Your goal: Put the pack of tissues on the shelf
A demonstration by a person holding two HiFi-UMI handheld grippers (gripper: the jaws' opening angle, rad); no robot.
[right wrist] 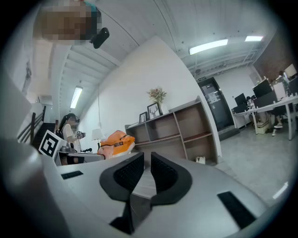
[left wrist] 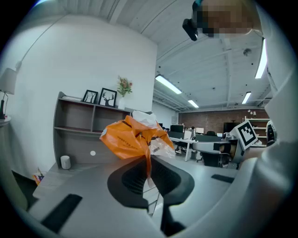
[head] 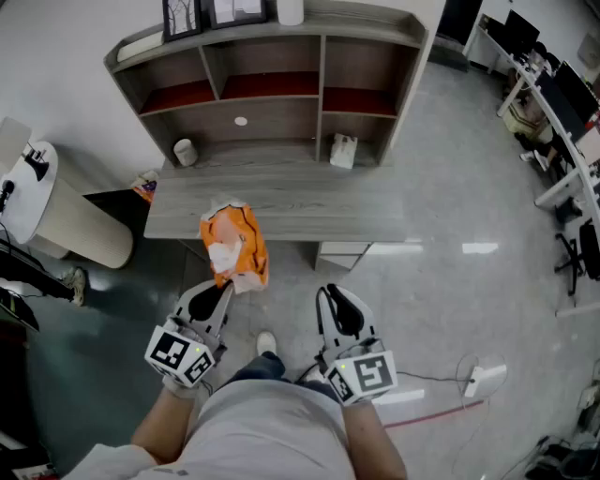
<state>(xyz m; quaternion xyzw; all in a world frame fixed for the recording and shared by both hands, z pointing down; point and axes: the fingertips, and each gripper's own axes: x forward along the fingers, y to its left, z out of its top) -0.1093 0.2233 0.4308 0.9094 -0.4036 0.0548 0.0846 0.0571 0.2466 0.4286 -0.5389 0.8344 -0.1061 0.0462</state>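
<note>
The pack of tissues (head: 234, 246) is an orange and white plastic wrapper, held up in front of the grey desk's (head: 309, 211) front edge. My left gripper (head: 225, 289) is shut on its lower edge; in the left gripper view the pack (left wrist: 132, 137) stands up out of the left gripper (left wrist: 149, 174), pinched by a thin fold. The brown shelf unit (head: 272, 94) stands at the back of the desk. My right gripper (head: 337, 298) hangs beside the left one, off the pack. In its own view the right gripper (right wrist: 147, 162) shows a narrow gap and nothing between the jaws.
A white cup (head: 185, 151) and a small white bag (head: 343, 150) sit on the desk under the shelf. Picture frames (head: 183, 14) stand on top. A white lamp (head: 28, 178) is at the left. A power strip (head: 483, 380) lies on the floor at right.
</note>
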